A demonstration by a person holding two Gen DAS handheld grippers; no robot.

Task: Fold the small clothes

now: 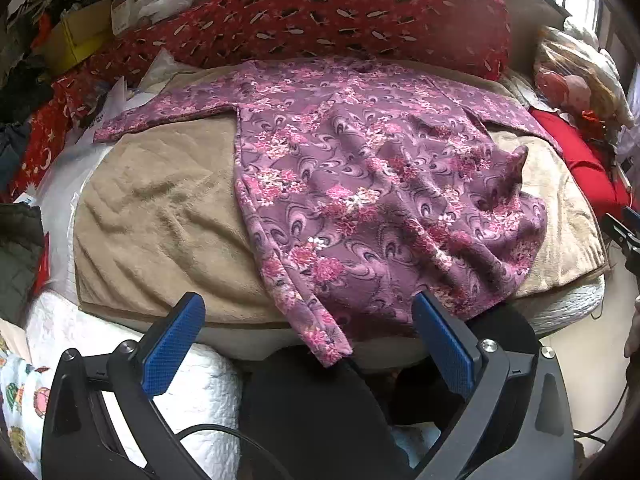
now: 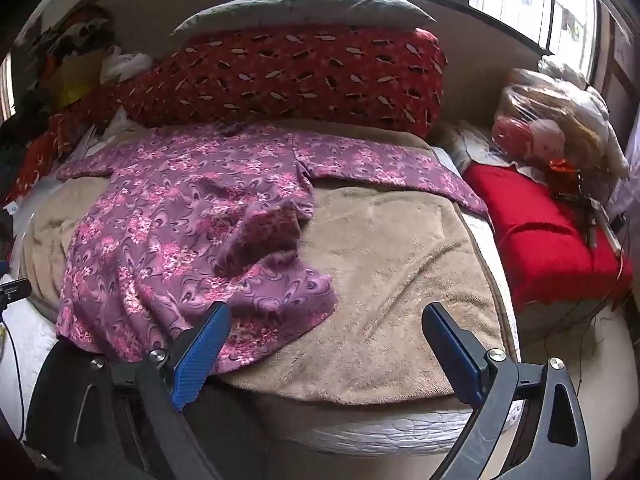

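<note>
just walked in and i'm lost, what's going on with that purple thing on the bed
A person holding a two-finger gripper in each hand is about to fold a purple floral garment spread on a beige blanket on the bed. Its sleeves lie stretched out to both sides, and the lower part is rumpled, with one corner flipped over. The left gripper and the right gripper both hang open near the hem, gripping nothing. Folding has not begun.
</note>
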